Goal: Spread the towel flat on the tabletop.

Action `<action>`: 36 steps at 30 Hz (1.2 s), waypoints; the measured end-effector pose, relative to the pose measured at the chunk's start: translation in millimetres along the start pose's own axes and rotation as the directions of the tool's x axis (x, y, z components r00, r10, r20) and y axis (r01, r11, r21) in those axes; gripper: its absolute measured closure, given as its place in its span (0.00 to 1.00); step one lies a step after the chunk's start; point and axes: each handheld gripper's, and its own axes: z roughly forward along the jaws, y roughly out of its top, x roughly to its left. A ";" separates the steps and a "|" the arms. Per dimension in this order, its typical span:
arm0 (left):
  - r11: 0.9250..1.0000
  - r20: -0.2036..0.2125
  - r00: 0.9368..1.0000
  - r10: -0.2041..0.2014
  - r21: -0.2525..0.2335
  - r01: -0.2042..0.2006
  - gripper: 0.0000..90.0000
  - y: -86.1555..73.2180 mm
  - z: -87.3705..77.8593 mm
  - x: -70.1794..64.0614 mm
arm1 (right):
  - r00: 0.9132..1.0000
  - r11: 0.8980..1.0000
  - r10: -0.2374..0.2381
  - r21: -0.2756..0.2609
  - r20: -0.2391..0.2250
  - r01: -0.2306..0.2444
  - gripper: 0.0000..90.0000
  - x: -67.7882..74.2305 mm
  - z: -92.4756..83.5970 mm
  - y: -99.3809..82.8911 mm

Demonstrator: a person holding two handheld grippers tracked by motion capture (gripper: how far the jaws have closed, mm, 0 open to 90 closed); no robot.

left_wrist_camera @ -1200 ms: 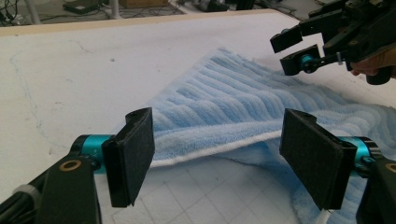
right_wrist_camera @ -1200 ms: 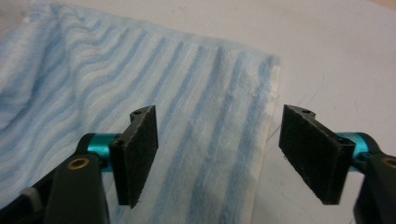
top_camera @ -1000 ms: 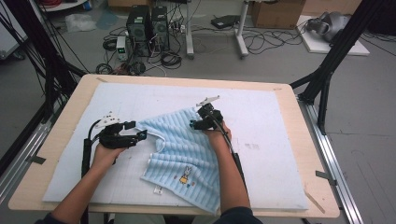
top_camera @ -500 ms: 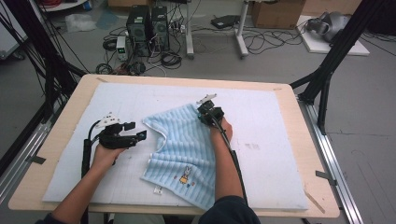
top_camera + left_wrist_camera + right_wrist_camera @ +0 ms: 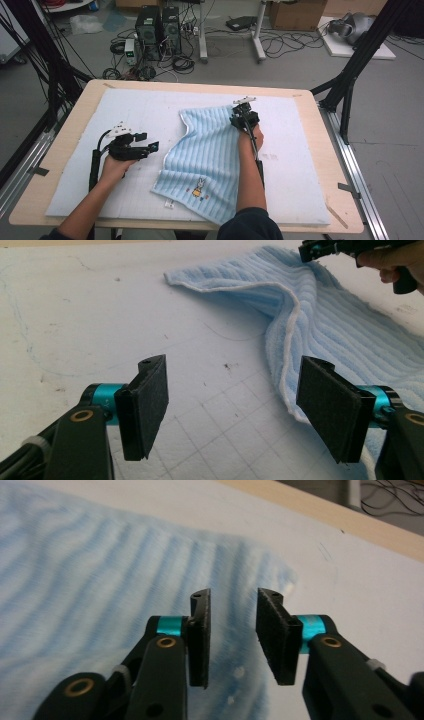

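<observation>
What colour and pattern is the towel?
Light blue with ribbed stripes, white edging; the towel shows best in the high view.

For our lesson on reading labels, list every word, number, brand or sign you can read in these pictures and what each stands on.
No text is readable.
Light blue striped towel: a small embroidered rabbit picture, no letters.
White tag on the towel's hem: too small to read.
Black computer towers on the floor: no legible marking.
</observation>
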 end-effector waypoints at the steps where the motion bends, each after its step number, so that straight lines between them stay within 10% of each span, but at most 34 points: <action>1: 1.000 0.001 1.000 0.000 0.000 0.000 0.33 -0.1 0.0 -0.1 | 1.000 1.000 0.003 -0.013 -0.016 -0.004 0.71 1.1 -3.2 1.4; 8: 1.000 0.041 0.999 0.012 0.014 -0.013 0.38 -0.7 2.8 -3.3 | 0.990 0.996 -0.059 -0.074 -0.126 0.050 0.61 4.7 -32.8 -3.0; 21: 0.999 0.061 0.998 0.011 0.038 -0.013 0.35 21.4 33.2 -20.6 | 0.968 0.992 -0.053 -0.128 -0.246 0.022 0.50 -3.3 -99.5 -75.6; 32: 0.990 0.023 1.000 -0.013 0.141 0.010 0.40 38.3 91.5 -34.9 | 0.961 0.990 -0.060 -0.139 -0.270 0.023 0.50 -4.1 -100.2 -89.7; 36: 0.980 0.007 0.999 -0.054 0.191 0.052 0.69 37.1 106.1 -32.9 | 0.961 0.989 -0.061 -0.143 -0.269 0.023 0.49 -4.9 -101.2 -90.4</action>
